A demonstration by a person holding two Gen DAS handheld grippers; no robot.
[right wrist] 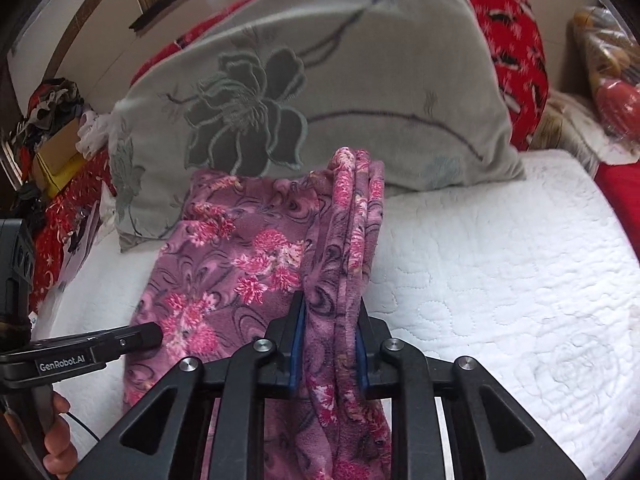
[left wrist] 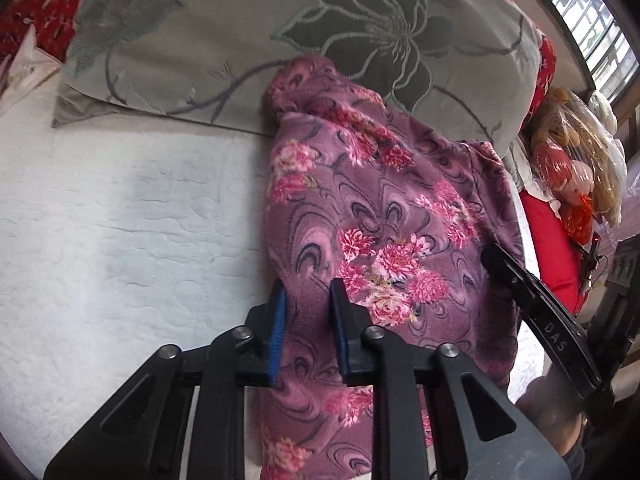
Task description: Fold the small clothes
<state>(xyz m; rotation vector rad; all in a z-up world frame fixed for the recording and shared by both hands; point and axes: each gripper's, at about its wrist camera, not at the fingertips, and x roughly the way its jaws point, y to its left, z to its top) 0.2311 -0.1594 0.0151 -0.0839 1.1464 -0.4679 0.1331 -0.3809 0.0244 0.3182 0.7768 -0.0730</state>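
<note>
A purple fleece garment with pink flowers [left wrist: 380,208] hangs lifted between both grippers over a white quilted bed [left wrist: 120,220]. My left gripper [left wrist: 308,304] is shut on its left edge; the cloth drapes down between the blue pads. My right gripper [right wrist: 330,320] is shut on a bunched, layered edge of the same garment [right wrist: 240,256]. The right gripper's finger shows in the left wrist view [left wrist: 532,292]. The left gripper's finger shows in the right wrist view [right wrist: 132,338], touching the cloth.
A grey pillow with embroidered flowers [right wrist: 360,88] leans behind the garment. A red patterned blanket [right wrist: 516,52] lies behind it. Plastic-wrapped toys [left wrist: 572,168] sit at the right. A box and clutter [right wrist: 56,136] stand at the left.
</note>
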